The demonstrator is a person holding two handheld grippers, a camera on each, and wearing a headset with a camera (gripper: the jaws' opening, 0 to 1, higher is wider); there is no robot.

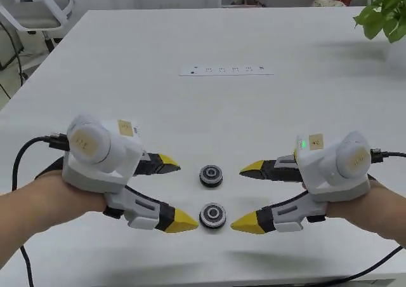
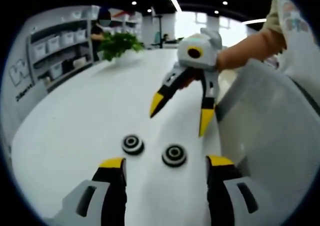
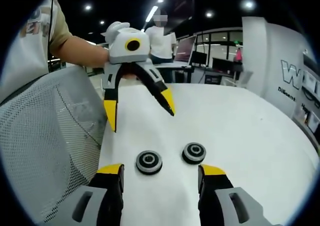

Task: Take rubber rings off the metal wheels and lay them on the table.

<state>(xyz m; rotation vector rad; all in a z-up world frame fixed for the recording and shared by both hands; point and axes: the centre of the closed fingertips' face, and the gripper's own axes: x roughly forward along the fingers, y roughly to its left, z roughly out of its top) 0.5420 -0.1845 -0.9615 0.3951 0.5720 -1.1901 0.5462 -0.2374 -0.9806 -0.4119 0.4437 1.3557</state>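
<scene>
Left tongs (image 1: 185,195), right tongs (image 1: 237,197) agape (wheels (image 1: 211,176) between).

The plant (image 1: 380,11) and chair (image 1: 38,17) are edge-cropped.

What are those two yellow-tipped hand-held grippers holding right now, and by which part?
Nothing. The left hand-held gripper and right hand-held gripper are both open; the far wheel and near wheel lie untouched on the table between them.
</scene>
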